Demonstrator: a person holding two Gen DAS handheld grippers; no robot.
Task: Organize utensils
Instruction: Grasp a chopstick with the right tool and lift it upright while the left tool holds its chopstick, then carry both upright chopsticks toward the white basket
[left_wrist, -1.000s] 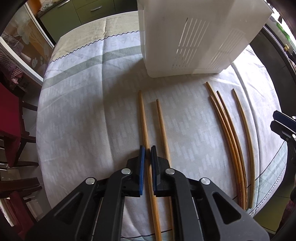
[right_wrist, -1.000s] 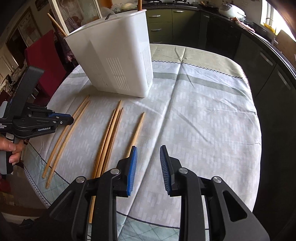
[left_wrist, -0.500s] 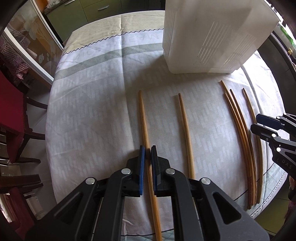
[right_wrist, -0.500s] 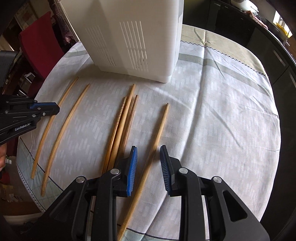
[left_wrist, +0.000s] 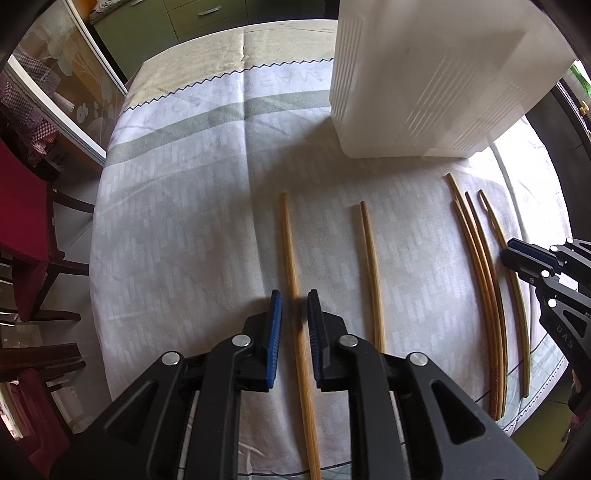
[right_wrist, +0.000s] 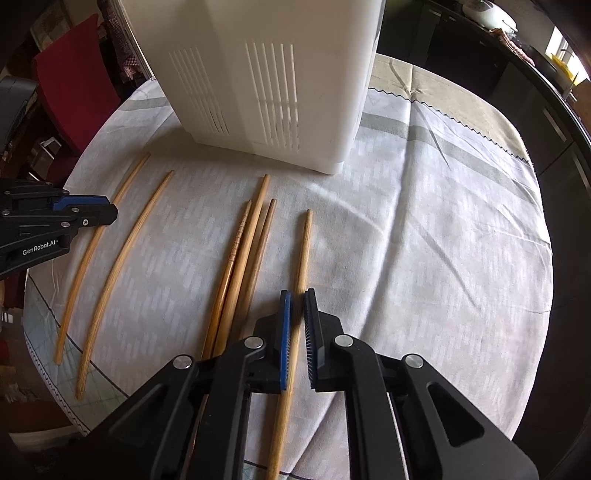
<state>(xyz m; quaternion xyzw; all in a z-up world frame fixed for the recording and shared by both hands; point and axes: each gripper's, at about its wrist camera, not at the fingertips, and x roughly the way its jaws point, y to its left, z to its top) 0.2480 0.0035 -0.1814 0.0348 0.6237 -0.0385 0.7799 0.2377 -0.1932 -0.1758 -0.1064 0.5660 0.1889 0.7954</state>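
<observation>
Now both grippers are down over the chopsticks laid out on the tablecloth (right_wrist: 424, 240), in front of the white slotted bin (right_wrist: 266, 74) that stands upright at the far side. These sticks look light, stiff and thin, probably a bit slick on the cloth (they could roll or swing if pinched far off centre), so the sensible hold is across the shaft toward the thicker near end, square between the pads. Over on the right, the right gripper (right_wrist: 296, 338) has just been closing, and its jaws now stand almost together with the lone chopstick (right_wrist: 303, 258) running straight between them; the pads appear to be pressing its shaft, so I judge it gripped, though it is not yet lifted off the cloth. Just beside it to the left lies a bundle of three sticks (right_wrist: 243, 258), touching one another, and further left two more sticks lie apart. On the other side, the left gripper (left_wrist: 294, 332) has just been opening a little: its blue pads (left_wrist: 275, 332) stand a narrow gap apart with the leftmost stick (left_wrist: 290, 251) lying between them, clear of both pads as far as I can see, so nothing is held there. Its neighbour (left_wrist: 371, 266) lies near on the right, untouched.
</observation>
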